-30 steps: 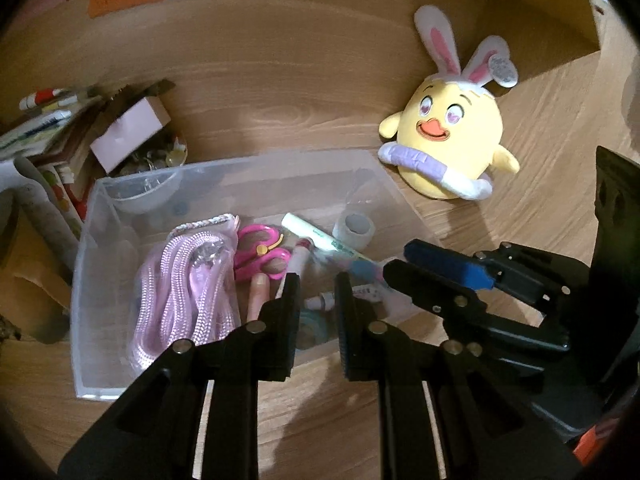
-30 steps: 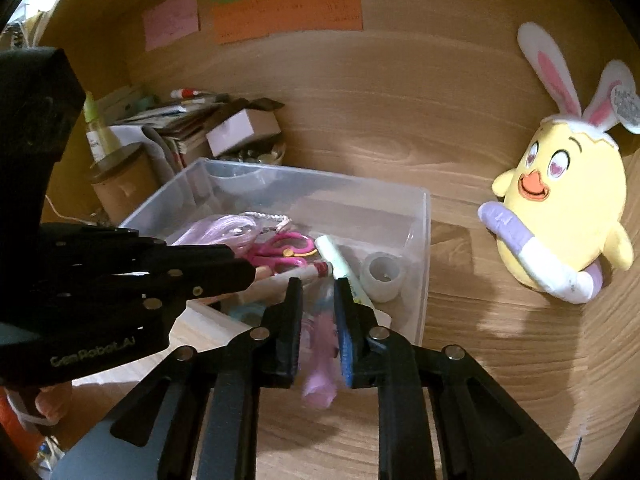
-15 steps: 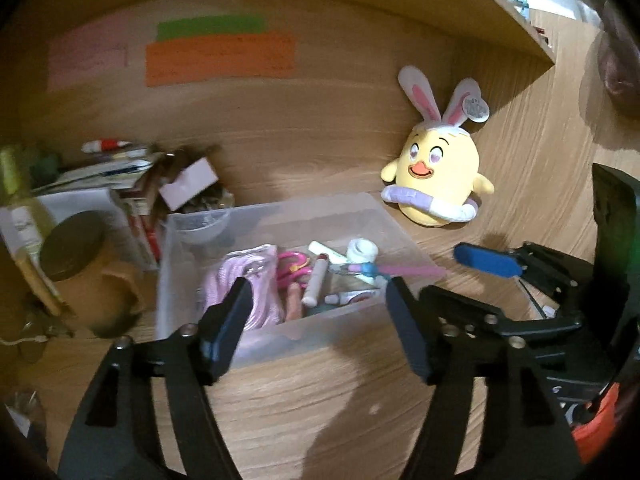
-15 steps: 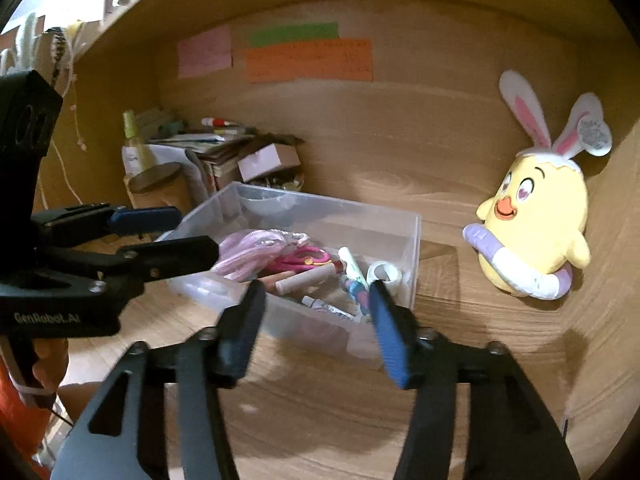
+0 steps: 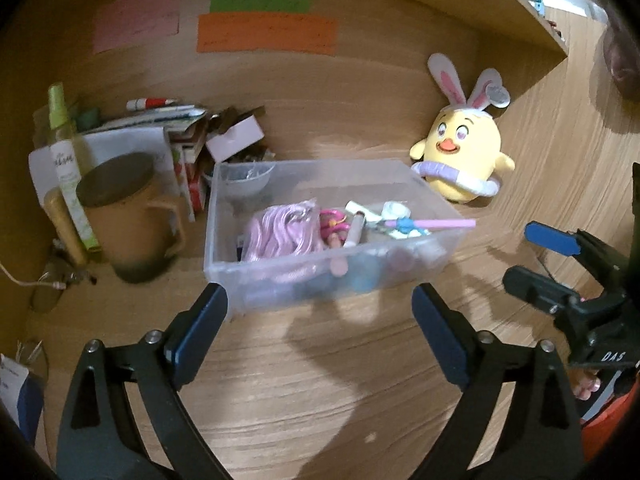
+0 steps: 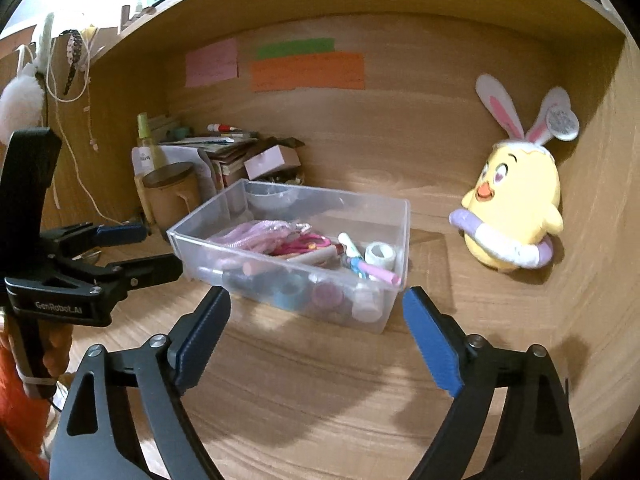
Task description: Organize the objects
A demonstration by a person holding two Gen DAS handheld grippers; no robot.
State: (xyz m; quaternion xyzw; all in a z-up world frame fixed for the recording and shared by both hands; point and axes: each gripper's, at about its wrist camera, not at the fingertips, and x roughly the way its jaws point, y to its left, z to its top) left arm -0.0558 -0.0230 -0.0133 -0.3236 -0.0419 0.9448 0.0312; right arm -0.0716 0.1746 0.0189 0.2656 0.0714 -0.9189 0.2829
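- Left tool [image 5: 320,316]: released, jaws opening, nothing between them; it points down at the near wall of the clear bin [image 5: 436,200].
- Right tool [image 6: 316,312]: released, jaws likewise opening and empty, aimed at the bin's near corner.
- Bin location: on the wooden desk [image 5: 320,380], between a brown mug [image 5: 120,216] and a yellow plush chick [image 5: 464,152].
- Bin contents: pink cord [image 5: 280,232], pink scissors [image 5: 334,220], a tape roll [image 6: 378,254], a pink-and-blue pen [image 5: 432,224] lying across the right rim, plus small jars against the front wall (details blurred).
- Step in hand, as judged: a deposit into the bin appears complete; both tools stand clear of it.
- Next move: select a loose item outside the bin (the plush chick is the nearest candidate), centre the jaws on it, then clench.
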